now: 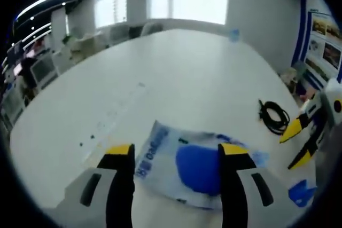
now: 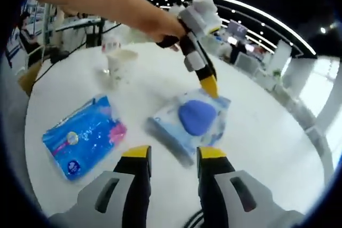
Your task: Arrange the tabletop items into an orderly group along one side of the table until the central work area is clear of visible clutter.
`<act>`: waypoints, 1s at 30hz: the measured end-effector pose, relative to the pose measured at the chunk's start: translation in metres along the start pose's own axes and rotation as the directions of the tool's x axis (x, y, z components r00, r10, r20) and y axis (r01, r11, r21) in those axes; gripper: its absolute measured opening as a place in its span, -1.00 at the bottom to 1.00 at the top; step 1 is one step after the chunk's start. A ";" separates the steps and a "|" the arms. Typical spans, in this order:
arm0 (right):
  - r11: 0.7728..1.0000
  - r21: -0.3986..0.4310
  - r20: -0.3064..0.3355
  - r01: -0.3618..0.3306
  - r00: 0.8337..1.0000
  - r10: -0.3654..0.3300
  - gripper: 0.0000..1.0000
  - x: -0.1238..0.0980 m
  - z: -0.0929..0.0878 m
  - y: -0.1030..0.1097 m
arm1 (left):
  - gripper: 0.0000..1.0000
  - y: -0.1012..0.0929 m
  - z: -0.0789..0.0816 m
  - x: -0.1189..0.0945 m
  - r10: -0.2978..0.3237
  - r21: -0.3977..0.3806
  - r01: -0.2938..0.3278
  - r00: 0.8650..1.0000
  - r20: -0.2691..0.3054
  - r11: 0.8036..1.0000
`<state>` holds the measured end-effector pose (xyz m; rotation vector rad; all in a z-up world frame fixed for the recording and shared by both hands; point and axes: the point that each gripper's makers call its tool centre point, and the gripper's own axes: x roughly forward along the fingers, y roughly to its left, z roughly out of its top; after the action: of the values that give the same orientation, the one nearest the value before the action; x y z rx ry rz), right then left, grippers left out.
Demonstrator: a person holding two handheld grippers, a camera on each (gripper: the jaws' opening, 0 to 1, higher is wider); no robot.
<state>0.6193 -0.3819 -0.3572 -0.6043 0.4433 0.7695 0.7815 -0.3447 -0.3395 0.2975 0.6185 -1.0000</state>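
The white table (image 1: 176, 73) carries the whole scene, its far half bare in the left gripper view. On it lies the pale wipes pack with the dark blue lid (image 1: 199, 168), flat, its long axis running roughly crosswise to my left gripper (image 1: 178, 152), whose yellow-tipped jaws stand apart and empty with the pack directly ahead, spanning the gap between them. In the right gripper view the same pack (image 2: 193, 118) lies just beyond my right gripper (image 2: 172, 153), jaws likewise parted and holding nothing, while the left gripper (image 2: 208, 85), held in a hand (image 2: 163, 28), comes down on the pack's far edge with a yellow tip at or touching the wrapper; I cannot tell which. I judge the left gripper nearer, so the pick falls to it. A second blue and pink pack (image 2: 83, 134) lies beside, to the left and apart. A paper cup (image 2: 119, 63) stands farther back, and a coiled black cable (image 1: 273, 116) lies near the table's edge.
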 end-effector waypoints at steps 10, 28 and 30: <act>0.986 -0.166 -0.049 -0.019 0.999 0.011 -0.48 0.025 -0.007 0.002 | 0.15 0.009 -0.010 0.013 0.004 -0.009 -0.005 1.000 -0.026 1.000; 0.942 -0.331 -0.074 -0.053 0.997 0.030 -0.83 0.036 -0.007 0.004 | 0.07 0.009 -0.019 0.020 -0.001 -0.022 0.000 0.999 -0.049 1.000; 0.939 -0.338 -0.073 -0.061 0.997 0.038 -0.83 0.033 -0.007 0.006 | 0.07 0.007 -0.019 0.020 -0.004 -0.021 0.003 0.999 -0.049 1.000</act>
<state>0.6345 -0.3661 -0.3831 -0.9465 0.3885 0.8847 0.7888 -0.3449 -0.3668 0.3032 0.6744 -0.9914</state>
